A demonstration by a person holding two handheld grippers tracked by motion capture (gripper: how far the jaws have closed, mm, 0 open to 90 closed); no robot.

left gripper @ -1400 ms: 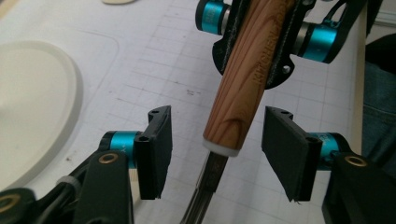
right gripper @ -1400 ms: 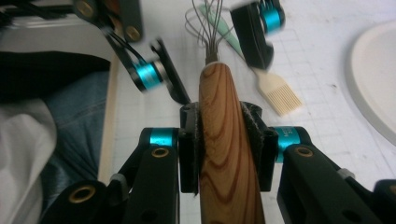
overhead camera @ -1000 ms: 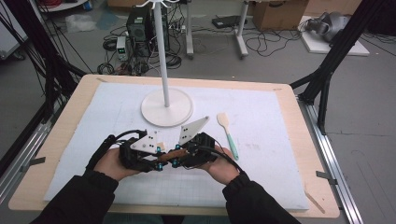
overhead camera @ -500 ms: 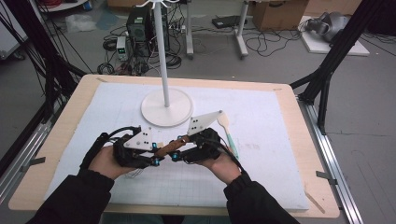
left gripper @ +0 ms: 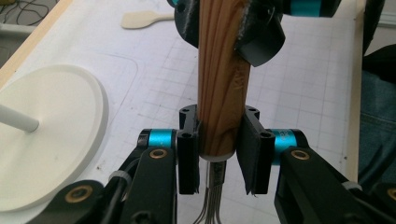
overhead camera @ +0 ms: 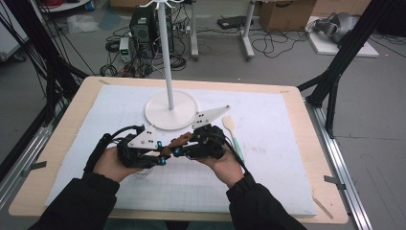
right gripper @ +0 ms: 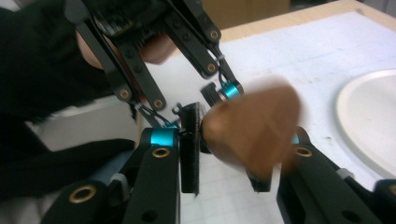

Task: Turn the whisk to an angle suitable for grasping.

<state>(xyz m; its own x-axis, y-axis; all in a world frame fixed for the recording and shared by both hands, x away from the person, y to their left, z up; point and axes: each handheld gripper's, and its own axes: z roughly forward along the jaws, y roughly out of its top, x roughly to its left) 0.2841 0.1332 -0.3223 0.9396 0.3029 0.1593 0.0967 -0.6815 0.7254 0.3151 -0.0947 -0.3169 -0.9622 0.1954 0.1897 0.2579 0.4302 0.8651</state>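
Above the near middle of the white surface (overhead camera: 268,182), the left gripper (left gripper: 218,151) and right gripper (right gripper: 229,149) both clamp one wooden handle (left gripper: 223,88). It looks like a handover; next, one gripper must let go.

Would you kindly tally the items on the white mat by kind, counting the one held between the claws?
Wooden-handled whisk: 1
Pale spatula: 1
White stand: 1
Total: 3
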